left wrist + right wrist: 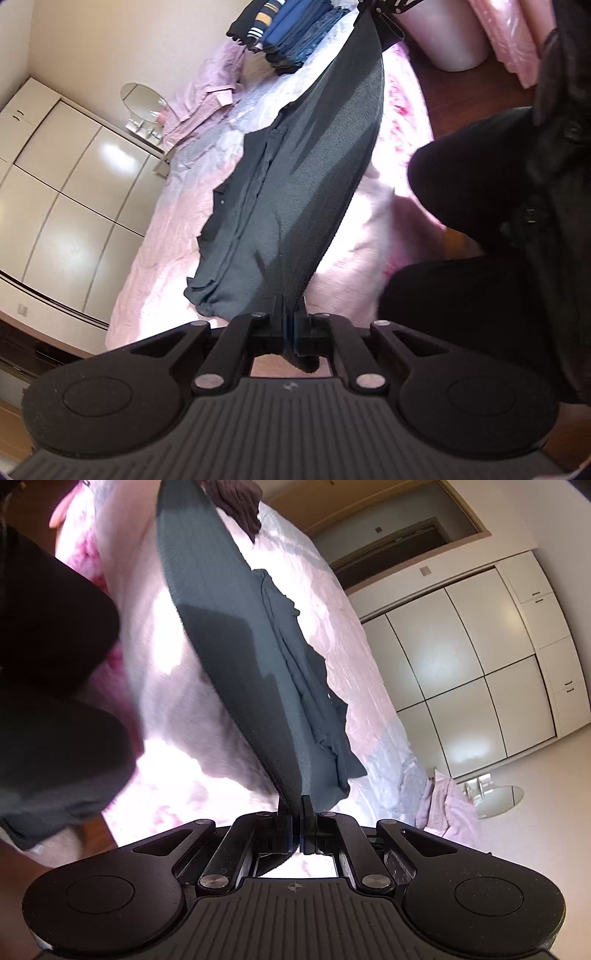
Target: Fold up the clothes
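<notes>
A dark grey garment [310,173] hangs stretched between my two grippers above a pink bed [177,229]. My left gripper [290,308] is shut on one end of its ribbed edge. My right gripper [297,805] is shut on the other end of the garment [236,627]. The upper layer is taut; the lower folds sag onto the bedspread [177,709]. The right gripper also shows at the top of the left wrist view [384,9], pinching the far end.
A stack of folded clothes [284,33] lies at the far end of the bed, with a pink garment [207,99] beside it. A dark brown garment [240,498] lies on the bed. White wardrobes [476,657] line the wall. The person's dark-clad legs [480,177] stand beside the bed.
</notes>
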Available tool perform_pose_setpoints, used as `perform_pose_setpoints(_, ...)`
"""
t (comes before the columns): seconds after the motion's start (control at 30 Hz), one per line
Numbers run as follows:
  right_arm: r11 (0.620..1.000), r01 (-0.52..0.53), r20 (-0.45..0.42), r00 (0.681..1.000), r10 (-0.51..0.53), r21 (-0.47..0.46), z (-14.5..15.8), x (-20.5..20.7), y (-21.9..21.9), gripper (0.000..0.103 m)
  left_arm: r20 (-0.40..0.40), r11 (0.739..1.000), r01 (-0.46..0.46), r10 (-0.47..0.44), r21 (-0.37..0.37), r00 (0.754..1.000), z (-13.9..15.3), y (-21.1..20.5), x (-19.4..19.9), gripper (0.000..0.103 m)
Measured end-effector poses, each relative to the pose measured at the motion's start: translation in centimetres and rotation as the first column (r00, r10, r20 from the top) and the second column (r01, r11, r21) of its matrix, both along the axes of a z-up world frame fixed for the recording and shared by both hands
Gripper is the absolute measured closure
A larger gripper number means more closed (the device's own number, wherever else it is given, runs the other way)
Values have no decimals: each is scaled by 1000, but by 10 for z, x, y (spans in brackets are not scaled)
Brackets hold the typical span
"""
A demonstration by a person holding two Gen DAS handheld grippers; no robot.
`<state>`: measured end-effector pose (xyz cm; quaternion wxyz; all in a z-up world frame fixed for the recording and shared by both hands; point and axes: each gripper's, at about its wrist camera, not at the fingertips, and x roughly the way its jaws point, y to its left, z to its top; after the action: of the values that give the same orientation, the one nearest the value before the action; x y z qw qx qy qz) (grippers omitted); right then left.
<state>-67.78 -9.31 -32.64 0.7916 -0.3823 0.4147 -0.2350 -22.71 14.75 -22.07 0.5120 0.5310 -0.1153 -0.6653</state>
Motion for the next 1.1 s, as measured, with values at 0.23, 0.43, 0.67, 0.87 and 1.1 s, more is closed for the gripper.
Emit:
perform_pose_setpoints(0.23, 998, 21, -1, 1000, -21, 54, -3, -16, 65, 102, -44, 996, 40, -37, 81, 998, -4, 46, -5, 101)
perform_pose_setpoints(0.43, 999, 19, -11, 1000, -19, 38, 15, -11, 66, 102, -63, 999, 17, -14, 51, 998, 5, 56, -5, 101)
perform_pose_setpoints(0.67, 999, -4, -34, 999, 3, -34, 46, 10, 36, 102, -49, 997, -39, 36, -72, 998, 49, -13, 26, 101)
perform_pose_setpoints(0.87, 997, -26, -70, 997, 20, -76, 71, 66, -54, 102, -30, 992, -84, 81, -94, 996, 68, -133, 71, 101)
perform_pose_setpoints(1.1, 1000, -21, -112, 994, 19, -9, 68, 163, -216, 102, -34, 990, -134, 133, -35, 991, 49, -293, 136, 100)
